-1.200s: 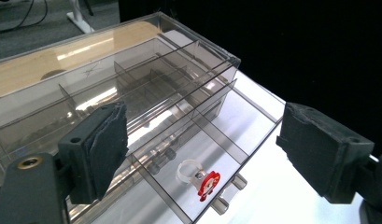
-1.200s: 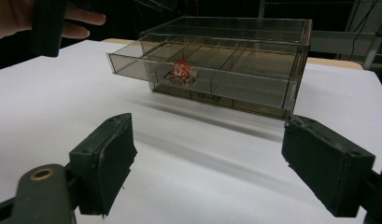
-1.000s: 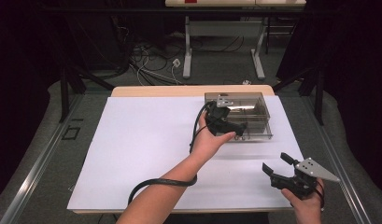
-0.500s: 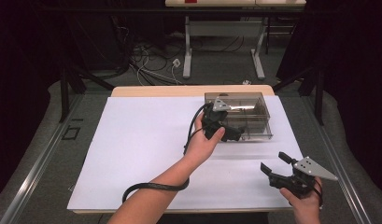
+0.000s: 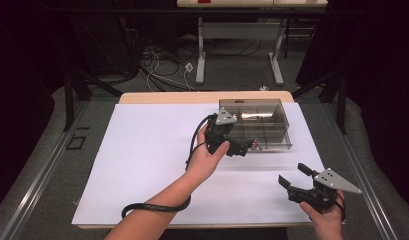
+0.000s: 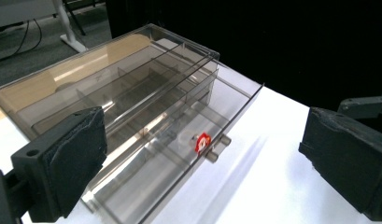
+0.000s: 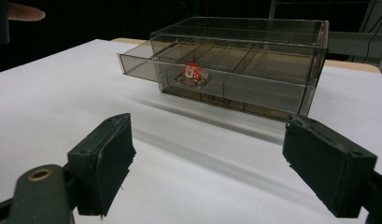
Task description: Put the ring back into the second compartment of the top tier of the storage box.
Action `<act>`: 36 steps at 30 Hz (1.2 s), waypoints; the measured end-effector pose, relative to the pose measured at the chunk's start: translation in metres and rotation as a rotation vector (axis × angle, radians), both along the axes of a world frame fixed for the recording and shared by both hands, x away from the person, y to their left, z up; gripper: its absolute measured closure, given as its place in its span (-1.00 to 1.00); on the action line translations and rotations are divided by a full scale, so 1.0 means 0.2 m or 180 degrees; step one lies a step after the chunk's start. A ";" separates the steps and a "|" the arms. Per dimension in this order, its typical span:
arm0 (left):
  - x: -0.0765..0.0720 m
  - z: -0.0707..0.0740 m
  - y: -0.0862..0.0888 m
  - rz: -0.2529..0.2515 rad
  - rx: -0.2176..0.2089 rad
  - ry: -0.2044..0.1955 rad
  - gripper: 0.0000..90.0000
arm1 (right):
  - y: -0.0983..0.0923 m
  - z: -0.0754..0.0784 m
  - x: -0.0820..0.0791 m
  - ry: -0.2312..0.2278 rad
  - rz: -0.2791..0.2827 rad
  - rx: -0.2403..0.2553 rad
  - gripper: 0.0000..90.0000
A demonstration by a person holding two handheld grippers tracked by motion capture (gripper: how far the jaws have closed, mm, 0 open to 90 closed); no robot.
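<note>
**Left gripper at the open drawer; right gripper idle near the front edge**

A smoky transparent drawer box (image 5: 254,122) stands at the far right of the white surface (image 5: 142,150). Its lower drawer (image 7: 216,77) is pulled partly out toward the person. A small red-and-white object (image 6: 202,141) sits at the drawer's front, beside its clear knob; what it is cannot be told.

The left gripper (image 5: 242,148) is held just in front of the drawer, near its front panel. Its jaws stand wide apart and hold nothing; in the left gripper view the drawer front lies between them but not touching either.

The right gripper (image 5: 290,180) hovers above the near right corner of the surface, well apart from the box and pointed toward it. Its jaws are wide and empty.
</note>
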State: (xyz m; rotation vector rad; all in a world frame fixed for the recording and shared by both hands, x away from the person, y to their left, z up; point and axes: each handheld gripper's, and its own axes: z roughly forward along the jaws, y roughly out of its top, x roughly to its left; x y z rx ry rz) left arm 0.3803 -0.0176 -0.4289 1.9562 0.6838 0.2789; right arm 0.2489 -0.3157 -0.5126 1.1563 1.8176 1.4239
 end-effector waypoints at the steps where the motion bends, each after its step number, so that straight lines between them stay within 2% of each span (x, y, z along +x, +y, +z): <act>1: -0.01 0.00 0.04 -0.0002 -0.0007 0.0010 -0.99 | 0.00 0.00 0.00 -0.0011 -0.0019 -0.0005 -0.65; 2: -0.02 -0.01 0.05 0.0009 -0.0038 0.0042 -0.99 | 0.01 0.00 0.00 0.0001 -0.0036 -0.0004 -0.66; 5: -0.03 -0.01 0.10 -0.0005 -0.0036 0.0034 -0.99 | 0.01 0.00 0.00 -0.0013 -0.0024 -0.0028 -0.66; 8: -0.05 -0.02 0.18 0.0065 -0.0093 0.0066 -0.99 | 0.01 0.00 -0.01 -0.0026 -0.0010 -0.0038 -0.66; 9: -0.05 -0.02 0.18 0.0065 -0.0093 0.0066 -0.99 | 0.01 0.00 -0.01 -0.0026 -0.0010 -0.0038 -0.66; 11: -0.06 -0.02 0.26 0.0105 -0.0142 0.0099 -0.99 | 0.00 0.00 -0.01 -0.0009 -0.0003 -0.0041 -0.67; 14: -0.07 -0.03 0.31 0.0142 -0.0173 0.0106 -0.99 | 0.00 0.00 -0.01 -0.0036 0.0016 -0.0037 -0.67; 15: -0.08 -0.03 0.37 0.0186 -0.0189 0.0103 -0.99 | 0.01 0.00 -0.02 -0.0014 0.0012 -0.0017 -0.67; 16: -0.08 -0.03 0.37 0.0186 -0.0189 0.0103 -0.99 | 0.01 0.00 -0.02 -0.0014 0.0012 -0.0017 -0.67; 17: -0.09 -0.04 0.43 0.0228 -0.0211 0.0119 -0.99 | 0.01 0.00 -0.02 0.0009 0.0018 -0.0025 -0.67; 20: -0.10 -0.05 0.48 0.0282 -0.0246 0.0129 -0.99 | 0.01 -0.01 -0.01 0.0016 0.0036 0.0017 -0.67; 22: -0.12 -0.07 0.56 0.0343 -0.0261 0.0165 -0.99 | 0.01 -0.01 -0.01 0.0034 0.0001 0.0029 -0.67; 23: -0.12 -0.07 0.56 0.0343 -0.0261 0.0165 -0.99 | 0.01 -0.01 -0.01 0.0043 -0.0008 0.0029 -0.67; 24: -0.14 -0.08 0.61 0.0384 -0.0287 0.0168 -0.99 | 0.01 -0.01 -0.01 0.0046 -0.0015 0.0024 -0.67; 26: -0.15 -0.09 0.63 0.0411 -0.0300 0.0167 -0.99 | 0.01 -0.01 -0.01 0.0049 -0.0023 0.0021 -0.67; 27: -0.17 -0.10 0.68 0.0415 -0.0277 0.0155 -0.99 | 0.01 -0.01 -0.01 0.0058 -0.0023 0.0013 -0.67; 30: -0.19 -0.11 0.73 0.0441 -0.0276 0.0153 -0.99 | 0.01 -0.01 -0.01 0.0053 -0.0027 0.0020 -0.67; 32: -0.22 -0.13 0.81 0.0499 -0.0327 0.0138 -0.99 | 0.01 -0.01 -0.01 0.0045 -0.0025 -0.0018 -0.67; 35: -0.24 -0.15 0.86 0.0544 -0.0363 0.0122 -0.99 | 0.01 -0.01 -0.01 0.0046 -0.0014 -0.0006 -0.67; 36: -0.26 -0.17 0.91 0.0582 -0.0378 0.0113 -0.99 | 0.01 -0.01 -0.01 0.0050 -0.0023 -0.0022 -0.67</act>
